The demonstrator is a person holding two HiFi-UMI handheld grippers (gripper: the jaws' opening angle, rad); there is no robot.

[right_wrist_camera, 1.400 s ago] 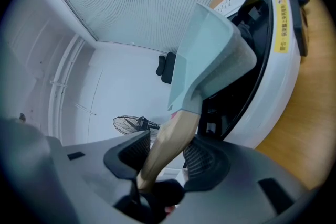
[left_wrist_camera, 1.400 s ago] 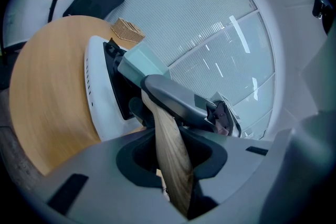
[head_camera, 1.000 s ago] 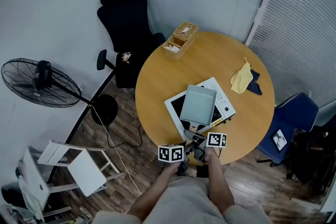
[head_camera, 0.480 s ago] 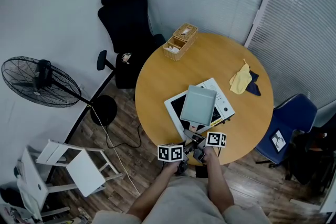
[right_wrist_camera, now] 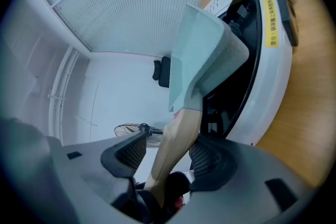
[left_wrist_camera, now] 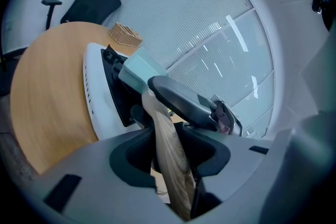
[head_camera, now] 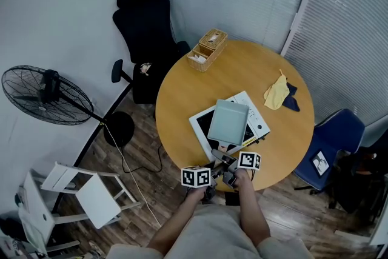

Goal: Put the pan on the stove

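Observation:
A square pale green pan (head_camera: 229,120) sits on the white stove (head_camera: 259,121) in the middle of the round wooden table (head_camera: 188,85). Its wooden handle (head_camera: 223,147) points toward me. Both grippers are at that handle by the table's near edge, the left gripper (head_camera: 212,171) beside the right gripper (head_camera: 229,167). In the left gripper view the handle (left_wrist_camera: 164,126) runs between the opening jaws of the left gripper (left_wrist_camera: 170,157), with dark gaps on both sides. In the right gripper view the handle (right_wrist_camera: 177,141) lies between the right gripper's (right_wrist_camera: 167,157) opening jaws, apart from one pad.
A wicker basket (head_camera: 208,47) stands at the table's far edge, and a yellow cloth (head_camera: 277,90) on a dark cloth (head_camera: 293,98) lies at the right. Around the table are a black office chair (head_camera: 148,33), a floor fan (head_camera: 45,97), a blue chair (head_camera: 339,136) and a white rack (head_camera: 91,194).
The pan, the stove and both grippers keep their places in the head view; only the view itself drifts slightly.

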